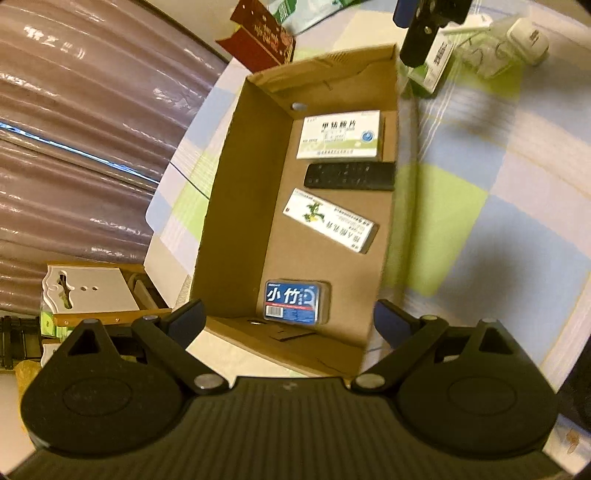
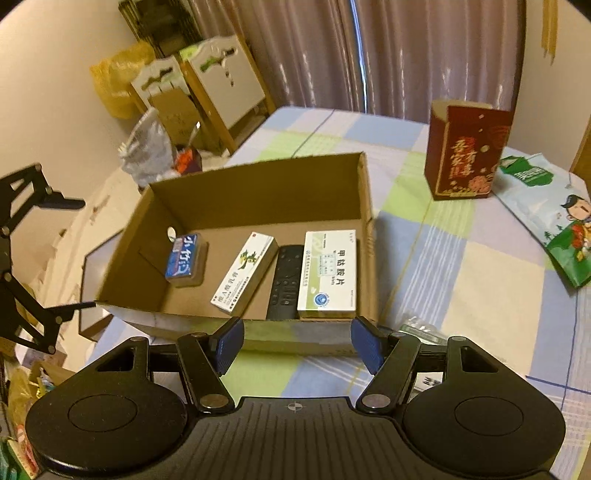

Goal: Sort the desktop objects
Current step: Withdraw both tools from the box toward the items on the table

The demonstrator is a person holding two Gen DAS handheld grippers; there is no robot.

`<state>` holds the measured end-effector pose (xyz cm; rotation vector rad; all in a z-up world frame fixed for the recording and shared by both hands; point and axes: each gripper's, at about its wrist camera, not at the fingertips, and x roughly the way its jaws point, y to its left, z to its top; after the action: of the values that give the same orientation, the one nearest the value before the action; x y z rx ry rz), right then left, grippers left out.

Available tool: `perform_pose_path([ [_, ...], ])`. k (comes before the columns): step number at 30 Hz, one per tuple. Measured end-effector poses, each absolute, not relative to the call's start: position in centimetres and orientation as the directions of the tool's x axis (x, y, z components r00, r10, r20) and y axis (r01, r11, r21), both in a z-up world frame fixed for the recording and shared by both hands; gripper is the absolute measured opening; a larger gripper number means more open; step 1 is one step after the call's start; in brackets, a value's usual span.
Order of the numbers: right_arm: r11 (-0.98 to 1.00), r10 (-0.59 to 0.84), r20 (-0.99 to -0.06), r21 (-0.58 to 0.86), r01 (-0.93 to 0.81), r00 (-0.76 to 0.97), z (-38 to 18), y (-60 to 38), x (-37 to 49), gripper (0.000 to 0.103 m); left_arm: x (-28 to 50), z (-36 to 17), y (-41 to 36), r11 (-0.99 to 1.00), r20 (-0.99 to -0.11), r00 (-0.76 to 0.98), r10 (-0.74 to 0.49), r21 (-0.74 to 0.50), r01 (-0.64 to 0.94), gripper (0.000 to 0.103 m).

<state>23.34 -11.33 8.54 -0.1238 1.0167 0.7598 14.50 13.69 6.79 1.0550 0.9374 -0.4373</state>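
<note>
An open cardboard box [image 1: 236,155] [image 2: 258,184] sits on the checked tablecloth. It holds a white-green medicine box [image 1: 340,134] [image 2: 328,275], a black remote [image 1: 349,176] [image 2: 284,284], a long white ointment box [image 1: 330,219] [image 2: 245,271] and a blue card case [image 1: 295,301] [image 2: 184,258]. My left gripper [image 1: 290,321] is open and empty above the box's near end. My right gripper [image 2: 297,343] is open and empty, just outside the box's near wall; it shows in the left wrist view [image 1: 424,33] past the far end.
A red gift box [image 2: 465,151] [image 1: 258,37] and a green-white snack bag [image 2: 546,214] lie beyond the box. A green-white box [image 1: 436,62], clear packaging and a white bottle [image 1: 528,40] lie on the cloth [image 1: 480,206] by the right gripper. Chairs and bags stand off the table.
</note>
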Motion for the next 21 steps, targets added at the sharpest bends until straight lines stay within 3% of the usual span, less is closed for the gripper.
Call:
perform_pose_path([
  [11,0.772,0.532,-0.756,0.247,-0.585,0.382,10.4,-21.4,21.4,0.067,10.6,8.0,10.3,0.545,-0.813,0.580,0.053,0.510,0.666,0.096],
  [21,0.873,0.443,-0.778,0.261,-0.413,0.445,8.3,-33.1,20.1,0.067,7.8,6.6,5.3,0.669,-0.817,0.560,-0.139,0.339,0.661,0.096],
])
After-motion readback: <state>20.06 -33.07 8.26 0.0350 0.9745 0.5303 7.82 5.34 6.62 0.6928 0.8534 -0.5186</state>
